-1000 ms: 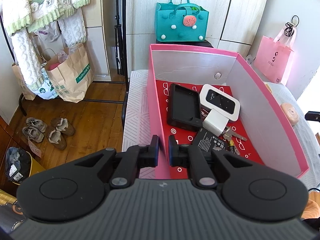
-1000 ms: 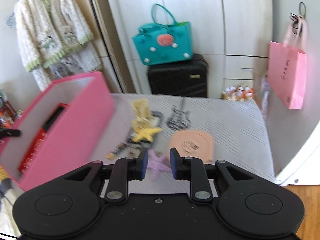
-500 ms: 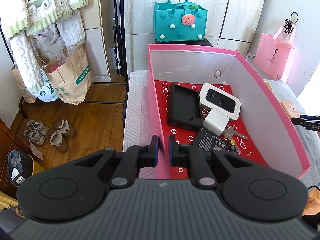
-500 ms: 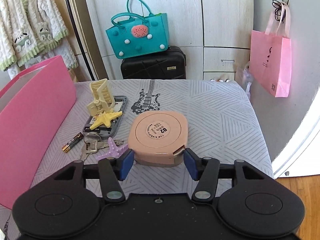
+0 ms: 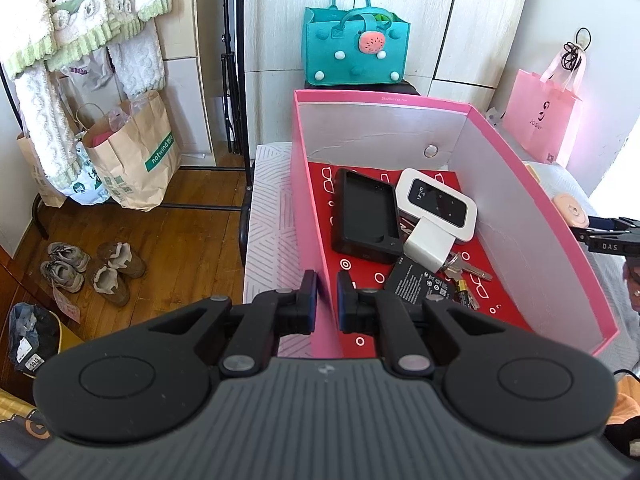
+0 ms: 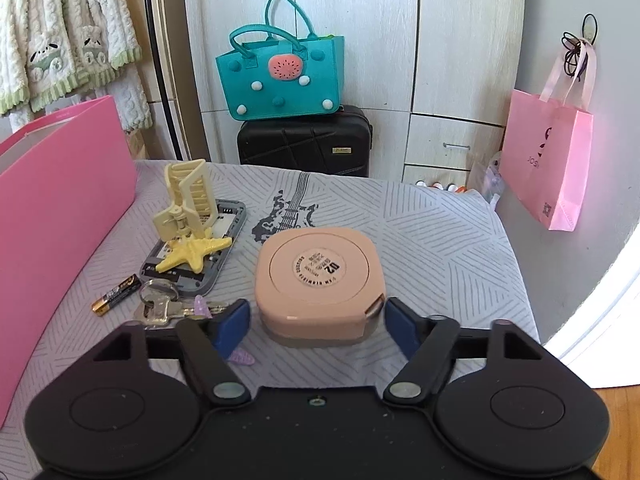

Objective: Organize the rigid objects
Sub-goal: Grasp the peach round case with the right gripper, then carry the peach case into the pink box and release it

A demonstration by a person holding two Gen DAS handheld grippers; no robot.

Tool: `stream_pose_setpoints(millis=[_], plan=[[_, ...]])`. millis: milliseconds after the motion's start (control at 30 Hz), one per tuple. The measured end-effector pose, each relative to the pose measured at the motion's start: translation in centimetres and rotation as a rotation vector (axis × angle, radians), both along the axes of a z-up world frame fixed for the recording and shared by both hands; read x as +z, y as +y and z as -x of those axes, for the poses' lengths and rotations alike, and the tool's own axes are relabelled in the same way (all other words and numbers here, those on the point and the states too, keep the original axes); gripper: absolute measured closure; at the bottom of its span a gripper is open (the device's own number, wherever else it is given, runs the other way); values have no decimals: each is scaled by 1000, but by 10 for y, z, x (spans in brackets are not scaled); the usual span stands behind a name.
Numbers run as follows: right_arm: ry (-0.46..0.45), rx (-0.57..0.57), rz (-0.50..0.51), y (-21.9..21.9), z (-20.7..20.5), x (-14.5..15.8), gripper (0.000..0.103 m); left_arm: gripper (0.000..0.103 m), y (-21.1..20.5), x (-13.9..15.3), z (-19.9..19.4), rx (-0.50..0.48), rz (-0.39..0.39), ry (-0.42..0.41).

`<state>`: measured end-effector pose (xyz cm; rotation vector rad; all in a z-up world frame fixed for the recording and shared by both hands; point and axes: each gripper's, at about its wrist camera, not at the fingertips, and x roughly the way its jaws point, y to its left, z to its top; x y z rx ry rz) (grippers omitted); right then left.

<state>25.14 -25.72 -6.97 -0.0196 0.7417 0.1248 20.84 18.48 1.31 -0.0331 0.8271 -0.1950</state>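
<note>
My left gripper (image 5: 327, 300) is shut on the near left wall of the pink box (image 5: 308, 216). Inside the box lie a black case (image 5: 366, 216), a white router (image 5: 438, 202), a white charger (image 5: 430, 246), a battery pack (image 5: 420, 282) and keys (image 5: 468, 268). My right gripper (image 6: 318, 322) is open, its fingers on either side of the near edge of a round pink tape measure (image 6: 318, 280) on the grey cloth. The box's outer side (image 6: 60, 208) shows at left in the right wrist view.
On the cloth left of the tape measure lie a yellow clip (image 6: 188, 196), a yellow starfish (image 6: 196, 252), a grey phone shell (image 6: 196, 256), an AA battery (image 6: 116, 294), keys (image 6: 164, 308) and a purple starfish (image 6: 240, 356). A black suitcase (image 6: 304, 144) and teal bag (image 6: 284, 76) stand behind.
My right gripper opened wide and moved up to the tape measure, which now sits between its fingers. My left gripper stayed shut on the box wall.
</note>
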Motion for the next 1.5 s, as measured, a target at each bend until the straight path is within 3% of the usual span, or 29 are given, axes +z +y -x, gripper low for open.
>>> stream_pose_setpoints(millis=[200, 333, 367, 400, 533, 767, 933, 1167, 1300, 1400, 1500], plan=[[34, -22, -87, -11, -19, -7, 14, 94, -1, -1, 0, 0, 2, -1], [23, -10, -61, -8, -23, -8, 15, 94, 1, 1, -3, 11, 25, 12], [19, -7, -58, -7, -22, -7, 20, 94, 2, 1, -4, 12, 29, 19], [18, -24, -54, -7, -21, -4, 26, 94, 3, 2, -5, 13, 30, 25], [10, -58, 1, -6, -13, 8, 26, 94, -1, 4, -6, 4, 0, 41], [-44, -30, -62, 1, 15, 44, 25, 94, -3, 7, -10, -6, -20, 69], [-97, 172, -268, 26, 42, 95, 25, 94, -1, 7, -11, -6, -17, 70], [-71, 582, -338, 103, 55, 143, 25, 94, 3, 8, -13, 10, 13, 84], [20, 768, -328, 156, 48, 144, 25, 94, 8, 10, -12, 11, 47, 91], [103, 834, -272, 191, 48, 128, 25, 94, 11, 10, -10, 15, 68, 91], [216, 858, -288, 214, 32, 111, 25, 94, 9, 10, -8, 19, 63, 78]])
